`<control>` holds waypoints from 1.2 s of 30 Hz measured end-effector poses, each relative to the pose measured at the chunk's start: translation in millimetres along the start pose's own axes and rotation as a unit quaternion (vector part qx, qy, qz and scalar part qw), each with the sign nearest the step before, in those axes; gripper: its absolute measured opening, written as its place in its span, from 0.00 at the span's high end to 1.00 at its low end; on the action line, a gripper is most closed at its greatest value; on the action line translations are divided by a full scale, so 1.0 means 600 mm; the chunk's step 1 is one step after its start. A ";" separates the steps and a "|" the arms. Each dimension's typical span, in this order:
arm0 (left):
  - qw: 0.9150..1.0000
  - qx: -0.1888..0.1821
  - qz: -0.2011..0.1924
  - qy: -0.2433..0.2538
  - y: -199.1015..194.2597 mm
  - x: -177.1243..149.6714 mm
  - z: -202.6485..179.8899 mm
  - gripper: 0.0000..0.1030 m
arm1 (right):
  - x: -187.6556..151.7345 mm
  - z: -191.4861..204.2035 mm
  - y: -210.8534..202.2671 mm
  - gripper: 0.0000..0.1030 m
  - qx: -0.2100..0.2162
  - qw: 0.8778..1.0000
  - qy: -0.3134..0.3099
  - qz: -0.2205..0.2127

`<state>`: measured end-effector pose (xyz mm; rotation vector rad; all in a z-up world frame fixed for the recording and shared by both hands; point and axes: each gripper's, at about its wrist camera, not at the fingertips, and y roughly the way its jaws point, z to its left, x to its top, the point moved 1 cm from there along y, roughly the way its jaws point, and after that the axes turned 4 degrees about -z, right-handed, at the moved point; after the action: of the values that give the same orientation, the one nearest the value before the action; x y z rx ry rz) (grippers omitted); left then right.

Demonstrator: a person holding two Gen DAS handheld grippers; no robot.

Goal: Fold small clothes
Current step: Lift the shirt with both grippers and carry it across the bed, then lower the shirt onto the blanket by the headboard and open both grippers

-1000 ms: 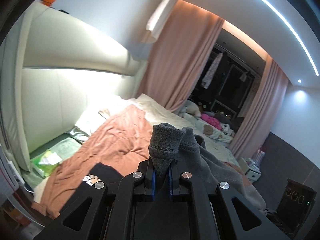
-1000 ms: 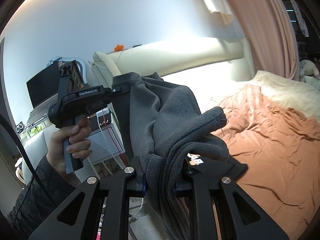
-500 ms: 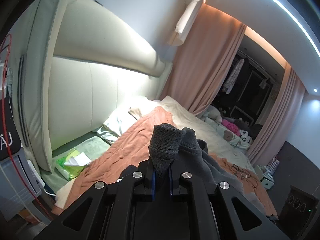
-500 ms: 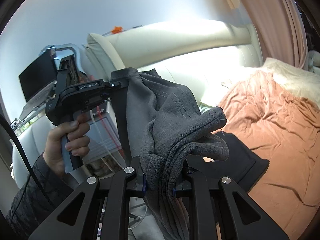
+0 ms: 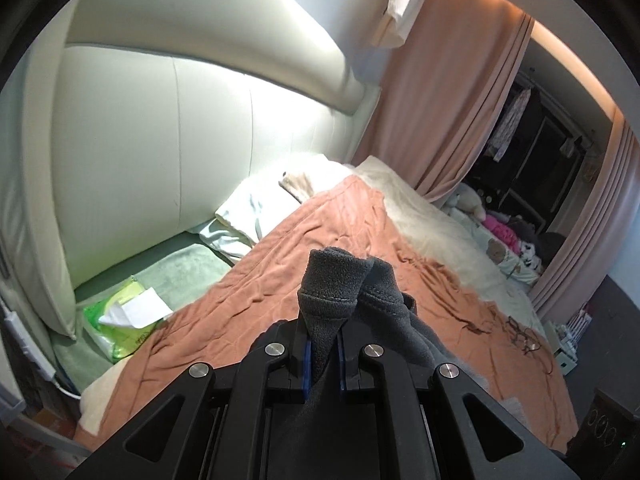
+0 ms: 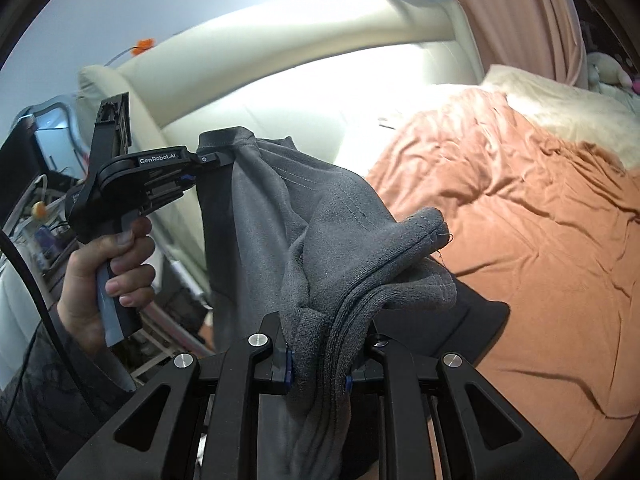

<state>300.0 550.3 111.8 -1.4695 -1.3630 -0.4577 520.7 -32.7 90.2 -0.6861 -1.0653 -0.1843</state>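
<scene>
A dark grey fleece garment [image 6: 320,224] hangs in the air between both grippers, above the near edge of the bed. My left gripper [image 5: 322,354] is shut on one bunched edge of the grey garment [image 5: 332,280]. It also shows in the right wrist view [image 6: 208,158], held in a hand at the left, pinching the cloth's upper corner. My right gripper [image 6: 318,364] is shut on a thick bunch of the same cloth. A black garment [image 6: 468,320] lies flat on the bed below, partly hidden by the grey one.
The bed has a rumpled orange sheet [image 5: 360,248], a cream blanket [image 5: 432,224] and white pillows [image 5: 256,208] against a padded cream headboard [image 5: 180,128]. A green tissue pack [image 5: 120,316] lies at the bed's left edge. A cable [image 5: 524,332] lies on the sheet. Cluttered shelves [image 6: 36,200] stand at the left.
Both grippers keep their hold on the grey garment. The left gripper has swung down and toward the bed. In the right view, the left gripper and the black garment sit lower.
</scene>
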 end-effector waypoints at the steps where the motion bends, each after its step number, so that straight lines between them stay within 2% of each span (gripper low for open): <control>1: 1.000 0.001 0.006 0.000 0.020 -0.002 -0.002 0.92 | 0.002 -0.009 0.014 0.87 0.000 1.000 0.007 0.004; 4: 1.000 0.012 0.025 0.013 0.082 -0.012 -0.014 0.92 | 0.004 -0.059 0.040 0.87 0.001 0.999 0.034 0.017; 9: 0.996 0.037 0.068 0.040 0.203 -0.034 -0.014 0.92 | -0.029 -0.101 0.103 0.84 -0.006 0.998 0.063 0.029; 11: 0.994 0.058 0.083 0.049 0.250 -0.050 -0.011 0.91 | -0.047 -0.125 0.135 0.69 -0.029 0.995 0.084 0.044; 13: 0.985 0.107 0.112 0.073 0.298 -0.073 -0.009 0.87 | -0.076 -0.166 0.164 0.38 -0.043 0.987 0.134 0.073; 14: 0.980 0.127 0.136 0.075 0.323 -0.086 -0.003 0.85 | -0.088 -0.182 0.173 0.36 -0.042 0.984 0.153 0.083; 16: 0.971 0.140 0.184 0.059 0.367 -0.122 0.017 0.81 | -0.102 -0.201 0.180 0.36 -0.042 0.980 0.169 0.096; 18: 0.966 0.167 0.187 0.057 0.377 -0.142 0.033 0.79 | -0.114 -0.210 0.179 0.36 -0.039 0.978 0.177 0.104; 20: 0.964 0.180 0.187 0.057 0.374 -0.150 0.049 0.60 | -0.115 -0.213 0.178 0.36 -0.028 0.976 0.190 0.104; 26: 0.967 0.175 0.182 0.040 0.367 -0.137 0.080 0.58 | -0.106 -0.218 0.217 0.36 0.000 0.973 0.206 0.102; 27: 0.968 0.169 0.183 0.032 0.370 -0.137 0.085 0.58 | -0.105 -0.220 0.223 0.36 0.000 0.973 0.205 0.102; 29: 0.971 0.150 0.187 0.019 0.384 -0.133 0.089 0.58 | -0.101 -0.219 0.236 0.54 -0.015 0.976 0.193 0.104; 31: 0.973 0.136 0.186 0.011 0.402 -0.129 0.085 0.58 | -0.101 -0.222 0.236 0.79 -0.022 0.975 0.192 0.106; 32: 0.974 0.130 0.187 0.010 0.411 -0.128 0.078 0.60 | -0.098 -0.222 0.233 0.85 -0.024 0.975 0.193 0.104; 33: 0.974 0.125 0.188 0.014 0.421 -0.129 0.070 0.66 | -0.100 -0.225 0.220 0.96 -0.028 0.976 0.190 0.102; 34: 0.973 0.123 0.193 0.023 0.430 -0.132 0.062 0.84 | -0.103 -0.228 0.199 0.96 -0.036 0.977 0.185 0.095; 35: 0.971 0.125 0.200 0.033 0.439 -0.136 0.054 0.89 | -0.102 -0.223 0.187 0.96 -0.034 0.978 0.185 0.085; 36: 0.970 0.125 0.202 0.043 0.448 -0.137 0.044 0.89 | -0.103 -0.234 0.186 0.96 -0.035 0.979 0.184 0.077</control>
<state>507.2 579.5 -78.0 -1.4500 -0.9780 -0.0825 645.6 -40.9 -52.5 -0.7610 -0.6519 -0.2065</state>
